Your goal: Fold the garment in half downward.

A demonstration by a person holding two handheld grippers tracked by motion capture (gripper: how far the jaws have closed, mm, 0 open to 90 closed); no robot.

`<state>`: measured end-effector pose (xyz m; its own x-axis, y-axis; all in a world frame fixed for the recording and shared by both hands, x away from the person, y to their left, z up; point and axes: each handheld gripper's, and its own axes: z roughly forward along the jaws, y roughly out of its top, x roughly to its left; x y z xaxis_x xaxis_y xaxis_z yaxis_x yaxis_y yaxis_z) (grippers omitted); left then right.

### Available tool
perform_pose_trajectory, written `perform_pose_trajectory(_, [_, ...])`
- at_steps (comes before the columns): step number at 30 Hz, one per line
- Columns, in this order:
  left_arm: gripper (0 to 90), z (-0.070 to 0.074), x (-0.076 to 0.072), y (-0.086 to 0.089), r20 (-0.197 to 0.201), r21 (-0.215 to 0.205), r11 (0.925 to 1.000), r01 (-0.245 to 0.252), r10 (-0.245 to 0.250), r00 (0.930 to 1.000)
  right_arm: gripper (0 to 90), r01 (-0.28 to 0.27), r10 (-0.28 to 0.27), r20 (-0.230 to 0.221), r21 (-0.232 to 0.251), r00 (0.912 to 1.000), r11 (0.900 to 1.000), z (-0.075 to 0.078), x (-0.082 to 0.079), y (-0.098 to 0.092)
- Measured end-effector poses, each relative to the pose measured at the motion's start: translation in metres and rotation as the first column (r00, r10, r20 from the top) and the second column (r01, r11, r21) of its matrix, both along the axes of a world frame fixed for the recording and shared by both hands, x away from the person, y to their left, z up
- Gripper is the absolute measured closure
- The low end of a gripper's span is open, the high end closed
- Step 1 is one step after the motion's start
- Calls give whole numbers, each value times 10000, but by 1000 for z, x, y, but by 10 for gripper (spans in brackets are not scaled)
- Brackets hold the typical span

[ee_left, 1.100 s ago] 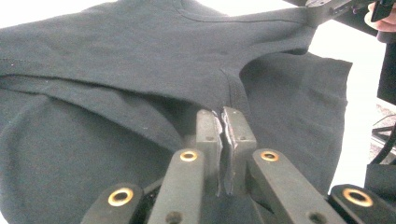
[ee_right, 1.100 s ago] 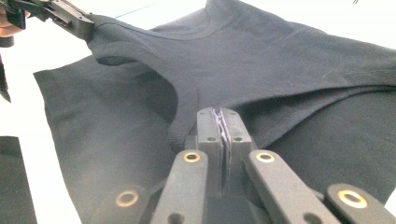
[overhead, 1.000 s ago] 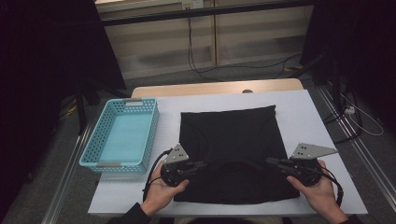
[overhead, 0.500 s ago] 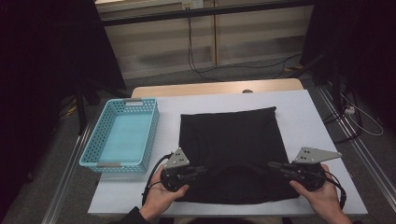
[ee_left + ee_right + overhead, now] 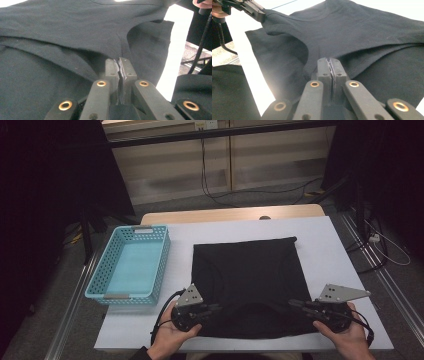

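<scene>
The left gripper [image 5: 218, 308] and right gripper [image 5: 292, 303] each pinch the near edge of the black garment [image 5: 247, 270], apparently its shoulders. It lies flat on the table [image 5: 330, 240] between and beyond them. The blue basket [image 5: 131, 265] sits beyond the left gripper.

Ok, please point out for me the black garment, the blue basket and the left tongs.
black garment [image 5: 247, 270], high view, on its flat middle.
blue basket [image 5: 105, 270], high view, on its left wall.
left tongs [image 5: 120, 65], left gripper view, between the tips, which pinch a fold of the cloth.

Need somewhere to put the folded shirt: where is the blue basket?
In the high view the blue basket sits at the table's left edge, just left of the black shirt.
</scene>
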<state>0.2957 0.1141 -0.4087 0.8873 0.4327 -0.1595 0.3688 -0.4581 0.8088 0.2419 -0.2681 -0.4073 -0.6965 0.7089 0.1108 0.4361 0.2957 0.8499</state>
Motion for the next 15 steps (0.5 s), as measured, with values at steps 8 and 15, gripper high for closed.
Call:
perform_pose_trajectory(8, [869,-1,-8,4,-104,72,9999,85,-84,9999,886,-98,99,-123,33,9999,9999,-2,-10,0])
perform_pose_trajectory(15, [870,-4,-13,7,-262,238,9994,236,-229,9994,886,-147,147,-41,-1,9999,9999,-2,-19,0])
